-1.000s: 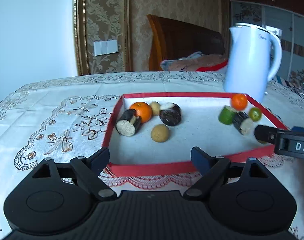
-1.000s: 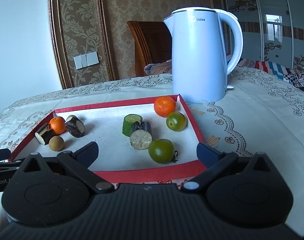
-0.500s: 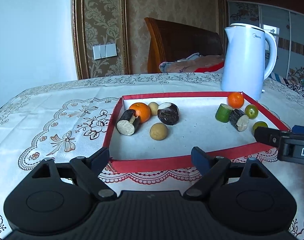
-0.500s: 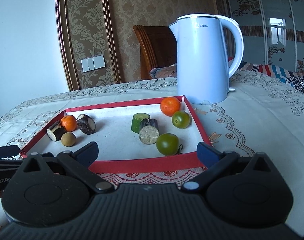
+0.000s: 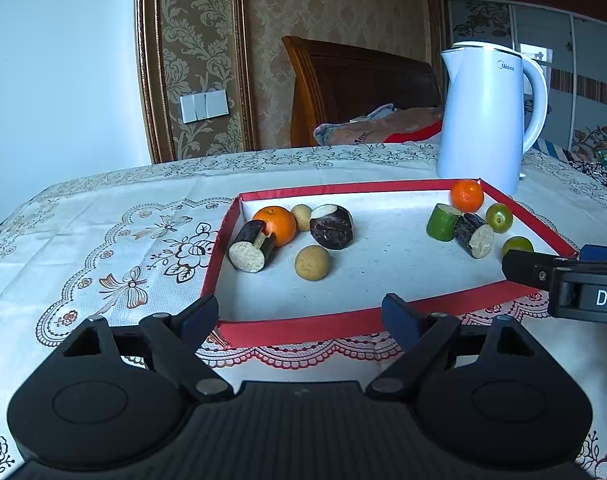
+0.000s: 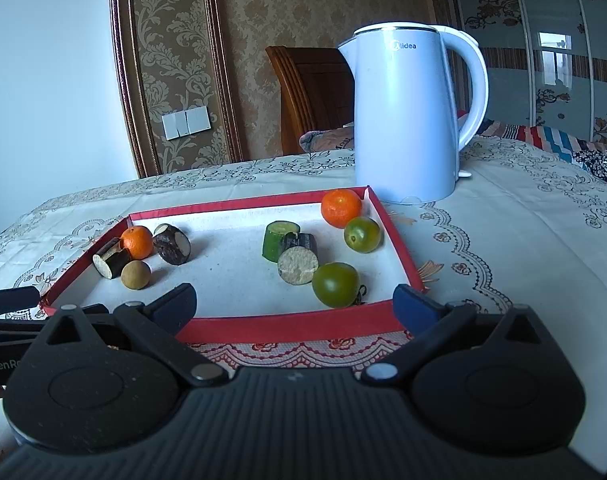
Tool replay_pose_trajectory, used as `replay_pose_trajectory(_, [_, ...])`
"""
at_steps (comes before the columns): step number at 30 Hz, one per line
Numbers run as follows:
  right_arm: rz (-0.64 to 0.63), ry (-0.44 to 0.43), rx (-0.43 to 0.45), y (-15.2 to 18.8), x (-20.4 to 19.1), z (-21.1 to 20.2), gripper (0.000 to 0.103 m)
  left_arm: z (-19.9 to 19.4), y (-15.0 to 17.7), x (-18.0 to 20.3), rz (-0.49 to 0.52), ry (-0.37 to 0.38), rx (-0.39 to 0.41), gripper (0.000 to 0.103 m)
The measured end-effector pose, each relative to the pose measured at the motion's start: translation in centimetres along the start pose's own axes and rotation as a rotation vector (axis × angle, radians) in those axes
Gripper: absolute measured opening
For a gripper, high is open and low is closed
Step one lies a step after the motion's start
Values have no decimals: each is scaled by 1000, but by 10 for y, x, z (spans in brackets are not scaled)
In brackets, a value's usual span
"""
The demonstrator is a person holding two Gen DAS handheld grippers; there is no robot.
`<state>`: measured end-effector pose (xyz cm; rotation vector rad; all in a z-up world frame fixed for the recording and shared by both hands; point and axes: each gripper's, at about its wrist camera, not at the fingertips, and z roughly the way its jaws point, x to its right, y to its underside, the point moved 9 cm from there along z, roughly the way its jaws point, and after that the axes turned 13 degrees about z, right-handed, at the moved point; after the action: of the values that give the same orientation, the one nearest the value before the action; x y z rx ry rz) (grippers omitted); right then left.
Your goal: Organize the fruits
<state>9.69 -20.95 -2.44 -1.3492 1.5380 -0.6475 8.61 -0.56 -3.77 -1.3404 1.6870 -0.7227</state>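
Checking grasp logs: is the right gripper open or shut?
Open. The right gripper has its fingers spread wide, nothing between them, short of the red tray.

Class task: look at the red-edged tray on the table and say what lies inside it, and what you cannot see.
Inside the tray: two oranges, two green fruits, a green cut piece, three dark cut pieces and a tan round fruit. A second tan one shows only from the left wrist camera.

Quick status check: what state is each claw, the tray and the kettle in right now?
Left claw: open, empty, short of the tray.
Right claw: open, empty, at the tray's near edge.
Red tray: flat on the tablecloth, fruit in two clusters.
Kettle: upright, lid closed, behind the tray.
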Motion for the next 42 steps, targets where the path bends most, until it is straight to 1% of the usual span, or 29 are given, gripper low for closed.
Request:
replay_pose_trajectory(15, [-1, 1, -8, 1, 0, 2, 103, 0, 1, -9, -51, -14, -7, 89])
replay_pose_trajectory(28, [-3, 3, -14, 2, 0, 3, 103, -1, 0, -7, -35, -26, 6, 90])
replay_pose_trajectory(31, [-3, 3, -13, 2, 0, 3, 103, -1, 0, -7, -34, -24, 9, 94])
replay_pose_trajectory(34, [-3, 2, -13, 2, 0, 3, 103, -3, -2, -7, -29, -35, 22, 94])
replay_pose_trajectory(42, [-3, 3, -13, 2, 0, 2, 103, -2, -1, -6, -21, -37, 19, 95])
